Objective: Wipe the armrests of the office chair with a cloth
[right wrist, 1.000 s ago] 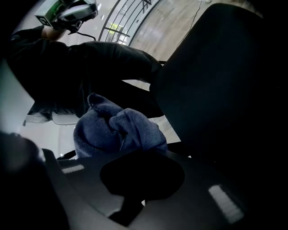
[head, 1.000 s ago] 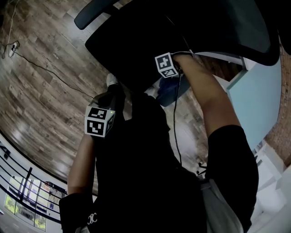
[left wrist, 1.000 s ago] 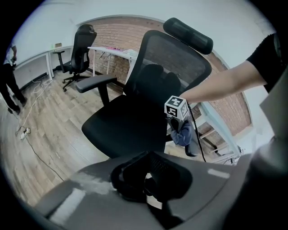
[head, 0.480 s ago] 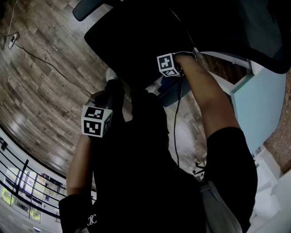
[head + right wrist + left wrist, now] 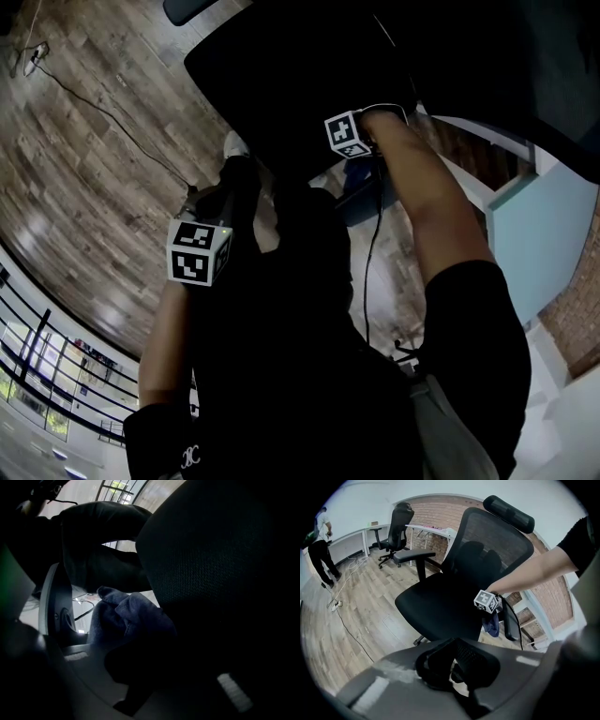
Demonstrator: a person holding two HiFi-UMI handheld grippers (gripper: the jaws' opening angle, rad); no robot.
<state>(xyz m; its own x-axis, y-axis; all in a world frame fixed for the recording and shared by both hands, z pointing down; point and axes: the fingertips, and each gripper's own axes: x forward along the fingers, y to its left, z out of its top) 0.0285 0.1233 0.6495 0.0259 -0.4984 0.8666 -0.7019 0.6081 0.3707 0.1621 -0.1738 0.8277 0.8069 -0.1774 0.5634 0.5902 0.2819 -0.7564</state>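
Observation:
The black mesh office chair (image 5: 459, 592) fills the left gripper view, its seat (image 5: 300, 66) at the top of the head view. One armrest (image 5: 412, 555) juts out on the chair's far side; the other (image 5: 511, 625) is beside my right gripper. My right gripper (image 5: 145, 658) is shut on a dark blue cloth (image 5: 124, 616), which hangs bunched next to that armrest (image 5: 491, 625) and close to the seat's edge (image 5: 361, 197). My left gripper (image 5: 452, 670) hangs back low by my body, its jaws together with nothing between them.
A second office chair (image 5: 396, 527) and a white desk (image 5: 433, 529) stand at the back by a brick wall. A person (image 5: 321, 545) stands at the far left. A cable (image 5: 347, 625) and power strip (image 5: 333, 604) lie on the wood floor. A light-blue panel (image 5: 553, 234) is on the right.
My left gripper has sunk a little and drifted left. The right gripper with the cloth has stayed almost in place by the armrest, while the chair has shifted slightly right in view.

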